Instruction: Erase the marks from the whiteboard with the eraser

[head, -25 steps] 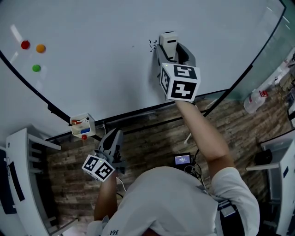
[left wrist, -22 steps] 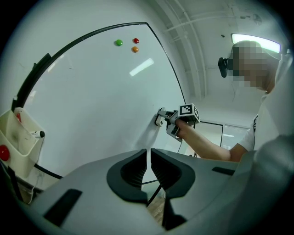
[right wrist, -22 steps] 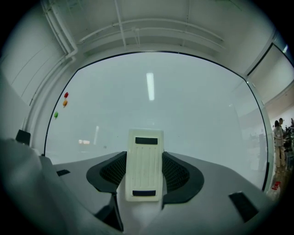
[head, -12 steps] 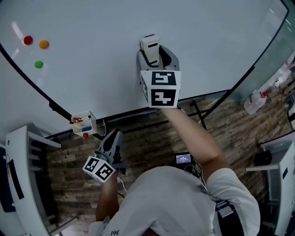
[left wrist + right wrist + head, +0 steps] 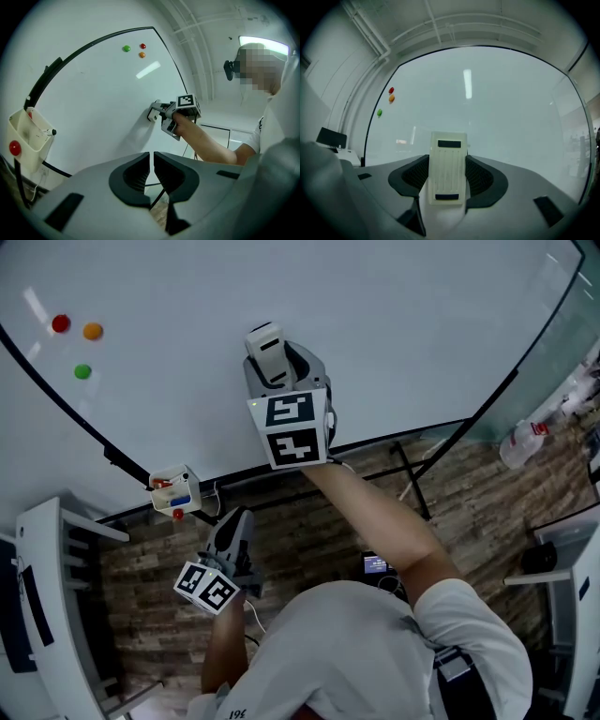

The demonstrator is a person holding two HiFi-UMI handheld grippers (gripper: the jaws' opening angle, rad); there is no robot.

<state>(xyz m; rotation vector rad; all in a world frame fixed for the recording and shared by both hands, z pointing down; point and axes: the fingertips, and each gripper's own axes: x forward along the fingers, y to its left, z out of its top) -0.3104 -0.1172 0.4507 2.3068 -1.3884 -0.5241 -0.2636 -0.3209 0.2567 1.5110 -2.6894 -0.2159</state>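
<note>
Eraser held to the whiteboard by the right gripper

The right gripper [image 5: 447, 178] has its jaws clamped on the eraser [image 5: 448, 164], whose long axis runs straight out along the jaws to meet the whiteboard [image 5: 422, 324]. No ink shows near the eraser; three coloured magnets [image 5: 61, 323] sit well to its left. Below the eraser, the left gripper [image 5: 152, 166] hangs away from the board, jaws closed on nothing.

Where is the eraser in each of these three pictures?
Head view: eraser at upper middle, against the whiteboard.
Left gripper view: eraser small, near the centre, at the whiteboard.
Right gripper view: eraser at bottom centre, upright between the jaws of the right gripper.
Shared landmark: the red, orange and green magnets on the whiteboard.
</note>
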